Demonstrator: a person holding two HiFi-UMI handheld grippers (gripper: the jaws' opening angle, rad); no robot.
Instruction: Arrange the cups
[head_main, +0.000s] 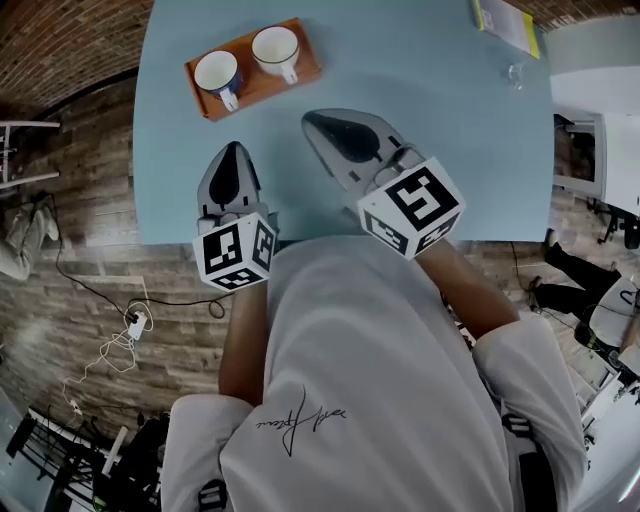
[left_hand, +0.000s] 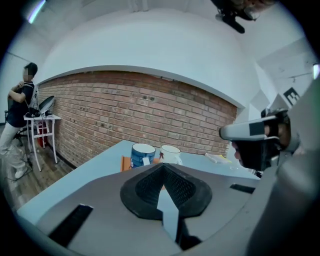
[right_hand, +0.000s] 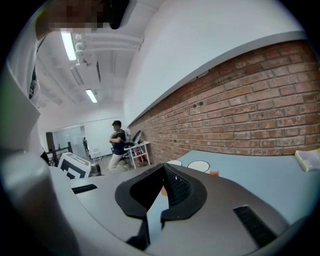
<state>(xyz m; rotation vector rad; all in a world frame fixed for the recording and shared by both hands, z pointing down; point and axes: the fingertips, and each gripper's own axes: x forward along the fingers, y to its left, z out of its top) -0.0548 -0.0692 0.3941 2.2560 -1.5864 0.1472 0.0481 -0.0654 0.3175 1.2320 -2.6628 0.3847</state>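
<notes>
The blue cup (head_main: 217, 73) and the white cup (head_main: 276, 48) stand upright side by side on an orange tray (head_main: 305, 62), close together, each with its handle turned back toward the tools. The tray lies on the light blue desk (head_main: 430, 90), straight ahead of the left tool (head_main: 233, 150) and well beyond its tips. From the right tool (head_main: 312, 120) it lies ahead and off to the left.

In the left gripper view both cups show just over the closed tip, the blue cup (left_hand: 142, 155) on the left and the white cup (left_hand: 171, 154) on the right.

The left tool (left_hand: 162, 165) has its jaws pressed together with nothing between them. The right tool (right_hand: 163, 166) is likewise closed and empty. Both are held above the near part of the desk, side by side, clear of the tray.

Far ahead and to the right of the right tool, a yellow-edged booklet (head_main: 505, 22) lies at the desk's corner, with a small clear glass (head_main: 515, 73) near it. Beyond the desk runs a brick wall (left_hand: 150, 110). A person (left_hand: 17, 100) stands by a small white table (left_hand: 42, 122) far off to the left tool's left.
</notes>
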